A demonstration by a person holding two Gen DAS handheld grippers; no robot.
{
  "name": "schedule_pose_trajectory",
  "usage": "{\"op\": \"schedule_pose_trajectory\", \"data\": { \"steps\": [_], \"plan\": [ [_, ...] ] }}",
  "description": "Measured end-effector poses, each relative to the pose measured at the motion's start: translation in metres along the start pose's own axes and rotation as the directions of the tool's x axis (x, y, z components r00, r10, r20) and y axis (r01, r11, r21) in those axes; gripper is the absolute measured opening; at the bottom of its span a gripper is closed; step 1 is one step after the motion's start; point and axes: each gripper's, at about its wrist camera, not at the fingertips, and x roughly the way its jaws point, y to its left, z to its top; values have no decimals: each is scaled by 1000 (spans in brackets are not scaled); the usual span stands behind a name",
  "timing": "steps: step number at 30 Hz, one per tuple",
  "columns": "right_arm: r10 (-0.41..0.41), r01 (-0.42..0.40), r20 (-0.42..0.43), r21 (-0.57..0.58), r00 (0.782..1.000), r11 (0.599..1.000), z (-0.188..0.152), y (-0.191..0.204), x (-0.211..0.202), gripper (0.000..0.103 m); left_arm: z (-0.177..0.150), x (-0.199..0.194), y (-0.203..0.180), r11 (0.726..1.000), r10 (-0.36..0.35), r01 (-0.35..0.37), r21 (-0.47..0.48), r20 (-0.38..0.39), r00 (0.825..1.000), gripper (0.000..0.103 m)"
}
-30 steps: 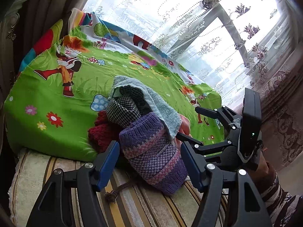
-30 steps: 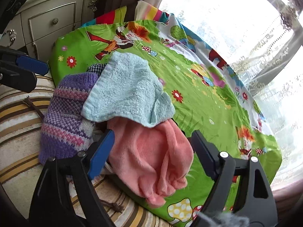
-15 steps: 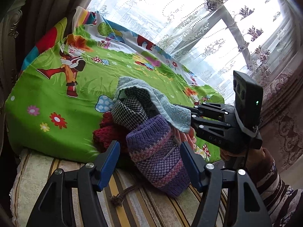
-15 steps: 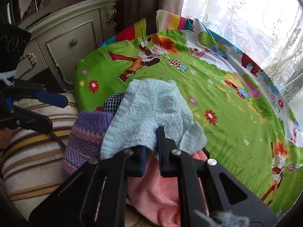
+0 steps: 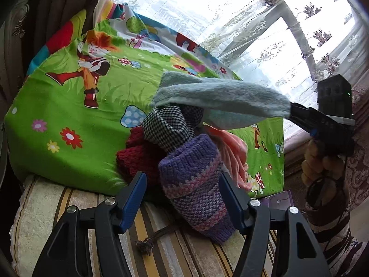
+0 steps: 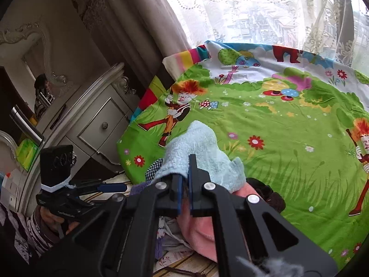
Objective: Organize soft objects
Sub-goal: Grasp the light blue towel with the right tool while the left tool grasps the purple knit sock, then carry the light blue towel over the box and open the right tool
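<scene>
Left wrist view, nearest first: my left gripper [image 5: 182, 198] stands released, its two blue pads either side of one purple knitted piece [image 5: 196, 189] without pressing on it. That piece lies on the striped cushion [image 5: 69, 198]. Just beyond it I count four more soft items in the pile: one dark red knit [image 5: 138, 157] to the left, one black-and-white checked cloth [image 5: 168, 127] in the middle, one pink fleece [image 5: 233, 152] to the right, and one light blue towel [image 5: 221, 97] on top. Five soft objects in all. The towel is stretched out to the right and raised off the pile, its end clamped in my right gripper [image 5: 297, 113], which a hand [image 5: 322, 161] carries. One green cartoon-print sheet [image 5: 69, 106] lies under and behind the pile; one lace curtain [image 5: 265, 34] hangs beyond.

Right wrist view: my right gripper [image 6: 184, 184] is clenched on the blue towel [image 6: 203, 154], cloth pinched between the pads. Directly below it sits the pink fleece [image 6: 198, 228]; the checked cloth [image 6: 154, 168] shows only as a sliver, the purple knit [image 6: 138, 187] as an edge. I cannot find the red knit here. This view alone shows one cream drawer cabinet [image 6: 96, 129] to the far left, and my left gripper [image 6: 110, 187] seen from the side.
</scene>
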Motion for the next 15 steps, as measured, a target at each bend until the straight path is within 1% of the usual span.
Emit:
{"op": "schedule_pose_trajectory", "data": {
  "steps": [3,5,6,7,8,9,12,15],
  "plan": [
    [-5,4,26,42,1000,999,2,-8,-20,6,3,9,3,1000,7,-7,-13,-24,1000,66],
    [-6,3,46,70,999,998,3,-14,-34,6,5,17,3,1000,1,-1,-14,-43,999,56],
    [-9,5,55,82,998,997,3,-16,-41,6,6,21,3,1000,-6,5,-11,-53,999,46],
    [-13,7,64,91,998,996,2,-18,-49,6,6,25,2,1000,-2,2,-6,-59,998,42],
    [-17,9,72,100,997,995,1,-20,-57,6,5,28,2,1000,5,-5,2,-61,998,40],
    [-21,12,81,110,997,994,0,-23,-65,6,5,28,1,1000,5,-5,4,-57,998,34],
    [-34,17,111,148,993,989,-6,-32,-93,6,5,24,1,1000,-2,2,8,-32,1000,27],
    [-48,20,138,199,989,980,-18,-44,-123,6,3,21,-1,1000,-3,3,18,-20,1000,26]
  ]
}}
